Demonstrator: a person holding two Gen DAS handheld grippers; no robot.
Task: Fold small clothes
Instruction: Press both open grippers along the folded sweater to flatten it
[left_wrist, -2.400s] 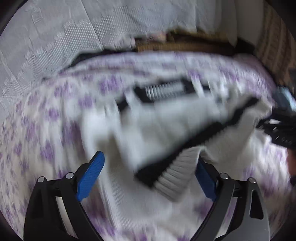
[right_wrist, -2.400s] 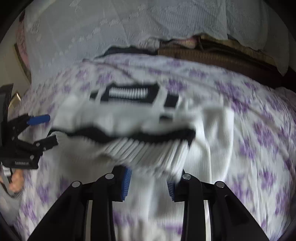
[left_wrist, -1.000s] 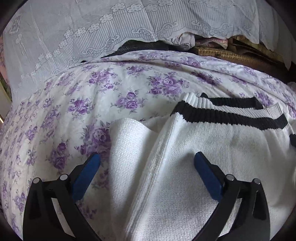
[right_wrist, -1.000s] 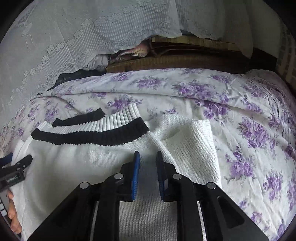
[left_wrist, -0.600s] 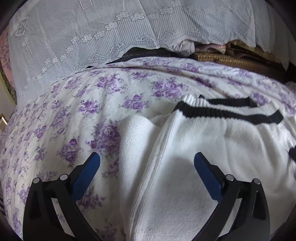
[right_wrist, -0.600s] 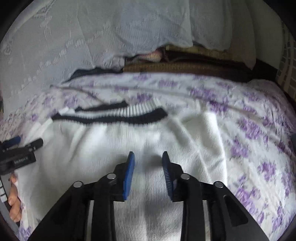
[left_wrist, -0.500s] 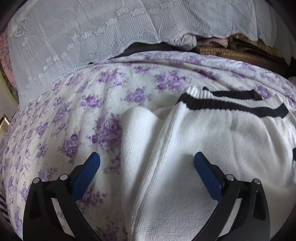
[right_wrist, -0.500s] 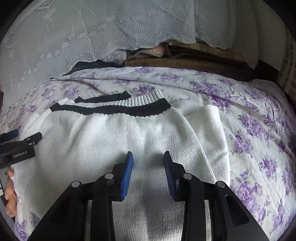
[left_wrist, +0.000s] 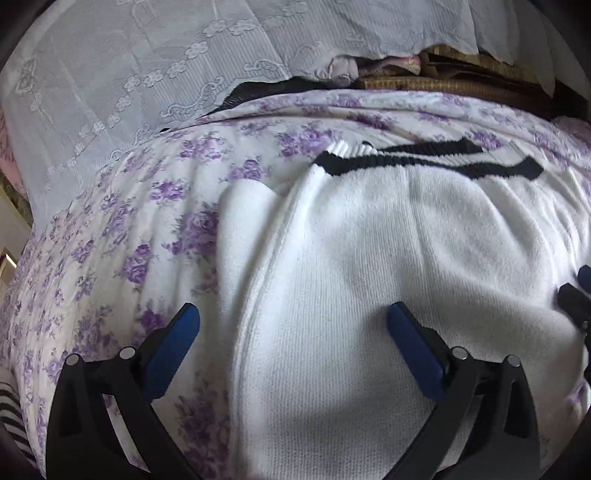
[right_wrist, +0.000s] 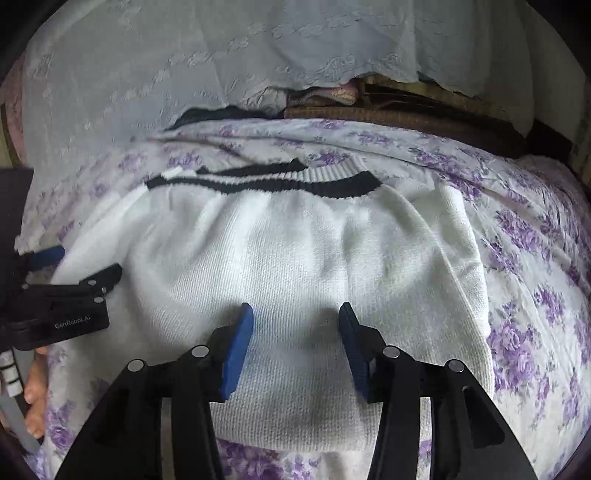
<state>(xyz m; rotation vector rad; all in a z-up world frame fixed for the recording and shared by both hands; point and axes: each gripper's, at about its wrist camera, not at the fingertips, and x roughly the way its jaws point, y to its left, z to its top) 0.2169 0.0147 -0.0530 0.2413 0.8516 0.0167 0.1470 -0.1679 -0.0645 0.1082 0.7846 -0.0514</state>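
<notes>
Left wrist view: your left gripper (left_wrist: 291, 325) hangs with its 2 fingers wide apart and nothing between the pads, above the white sweater (left_wrist: 388, 258), which fills the centre and right of the frame on the floral bedsheet (left_wrist: 110, 229). A narrow folded strip lies along the sweater's left edge, and the black-striped hem (left_wrist: 424, 166) sits at upper centre.

Right wrist view: your right gripper (right_wrist: 295, 332) has just been opening; its fingers stand apart over the knit at lower centre, gripping nothing. Only this view shows the sweater's near edge at the bottom and its right edge, plus your left gripper at the left edge of the frame.

You appear to have just laid 1 fold down. Next, I judge, you need a fresh pinch on an edge to fold again.
</notes>
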